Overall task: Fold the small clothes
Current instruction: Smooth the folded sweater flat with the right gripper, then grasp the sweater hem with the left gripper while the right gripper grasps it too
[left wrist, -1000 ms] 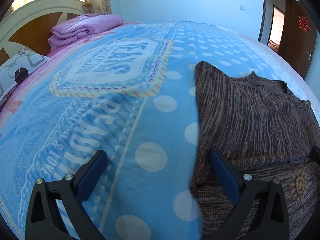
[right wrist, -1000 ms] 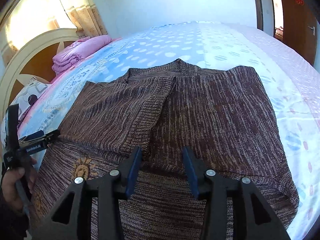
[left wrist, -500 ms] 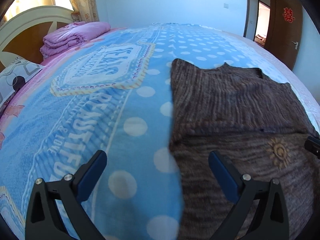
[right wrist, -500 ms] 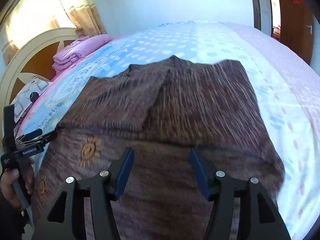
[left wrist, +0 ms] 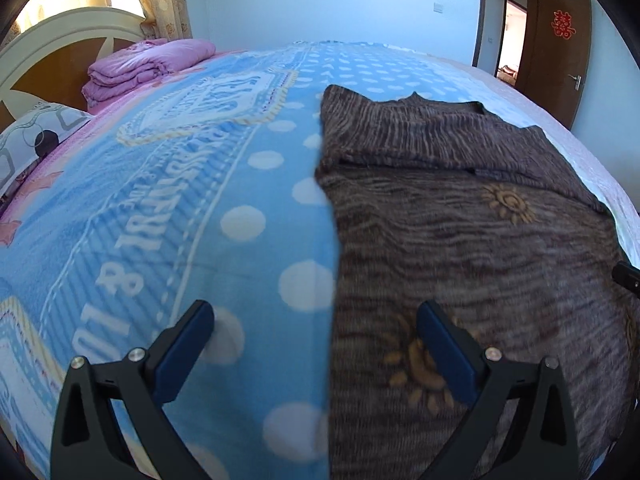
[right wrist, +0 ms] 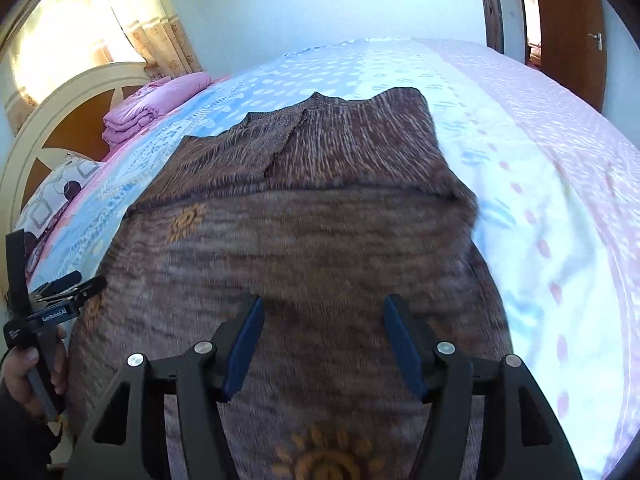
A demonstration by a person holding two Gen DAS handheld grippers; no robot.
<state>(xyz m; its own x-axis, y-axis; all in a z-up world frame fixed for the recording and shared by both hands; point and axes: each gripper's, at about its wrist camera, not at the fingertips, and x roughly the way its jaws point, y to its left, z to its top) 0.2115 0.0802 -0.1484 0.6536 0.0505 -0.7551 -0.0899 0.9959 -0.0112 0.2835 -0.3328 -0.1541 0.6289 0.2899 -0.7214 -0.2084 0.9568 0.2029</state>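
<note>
A brown striped knit sweater point(left wrist: 460, 208) with yellow sun motifs lies flat on the bed, its sleeves folded across the upper part; it also fills the right wrist view point(right wrist: 304, 224). My left gripper point(left wrist: 316, 344) is open and empty, straddling the sweater's left edge near its lower part. My right gripper point(right wrist: 324, 340) is open and empty above the sweater's lower middle. The left gripper in the person's hand shows at the left edge of the right wrist view point(right wrist: 44, 312).
The bed has a blue polka-dot blanket point(left wrist: 180, 220) with lettering and a pink-white part point(right wrist: 552, 184) on the right. Folded purple bedding point(left wrist: 144, 68) and a patterned pillow point(left wrist: 32, 140) lie by the headboard point(right wrist: 60, 120). A brown door point(left wrist: 556, 48) stands at the far right.
Both grippers have drawn back toward the sweater's bottom, so more of its lower part with the sun motifs shows. The right gripper's jaws have opened wider.
</note>
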